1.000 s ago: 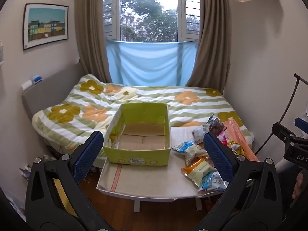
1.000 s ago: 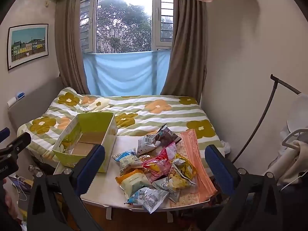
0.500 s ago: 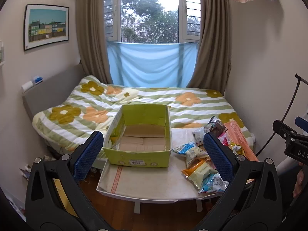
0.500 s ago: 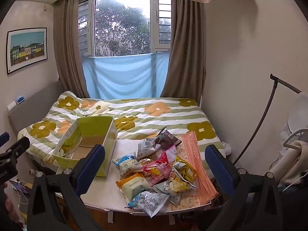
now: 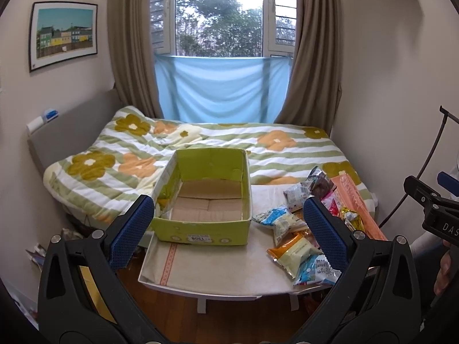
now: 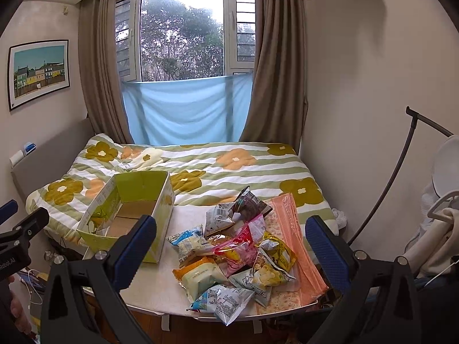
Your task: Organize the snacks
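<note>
My left gripper (image 5: 228, 223) and right gripper (image 6: 231, 243) look alike: black angular plastic arms with triangular cut-outs, silver screws at the joints, and blue mesh-textured pads (image 5: 130, 230) on the fingers.

Open green cardboard box (image 5: 200, 215) upright on table, heap of snack packets (image 6: 235, 252) just right

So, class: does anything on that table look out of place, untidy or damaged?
Yes. The snack packets lie in a loose, overlapping heap on the table, none in the green box, which sits empty. The box's far wall looks dented.
</note>
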### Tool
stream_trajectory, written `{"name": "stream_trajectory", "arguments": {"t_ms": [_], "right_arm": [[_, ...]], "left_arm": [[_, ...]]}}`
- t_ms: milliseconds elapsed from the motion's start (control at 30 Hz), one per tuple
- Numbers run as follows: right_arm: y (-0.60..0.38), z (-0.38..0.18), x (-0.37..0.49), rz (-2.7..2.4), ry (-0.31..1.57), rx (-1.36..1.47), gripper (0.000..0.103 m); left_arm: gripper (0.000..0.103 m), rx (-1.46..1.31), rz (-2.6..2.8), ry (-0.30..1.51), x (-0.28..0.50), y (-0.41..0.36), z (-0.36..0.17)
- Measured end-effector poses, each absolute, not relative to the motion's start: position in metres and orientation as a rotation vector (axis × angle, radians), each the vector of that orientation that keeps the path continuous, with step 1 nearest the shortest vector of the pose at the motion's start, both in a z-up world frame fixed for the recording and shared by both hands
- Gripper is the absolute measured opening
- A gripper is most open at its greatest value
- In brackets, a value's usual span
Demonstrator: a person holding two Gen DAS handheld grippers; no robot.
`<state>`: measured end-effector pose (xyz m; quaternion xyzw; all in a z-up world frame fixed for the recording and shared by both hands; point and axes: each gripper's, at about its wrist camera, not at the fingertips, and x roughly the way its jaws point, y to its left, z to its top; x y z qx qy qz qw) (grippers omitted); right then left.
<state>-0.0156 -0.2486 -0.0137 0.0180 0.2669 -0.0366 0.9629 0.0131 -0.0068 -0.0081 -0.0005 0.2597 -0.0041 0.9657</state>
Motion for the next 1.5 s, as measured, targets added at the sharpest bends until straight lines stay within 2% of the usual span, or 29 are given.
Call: {"name": "stream_trajectory", "arguments": {"t_ms": [1500], "right_arm": [[-0.251,-0.021,-0.006,-0.087,0.556,0.023,0.103]], "left_arm": [[0.103,-0.011,-0.026,0.558,0.028,-0.009,-0.014]]}}
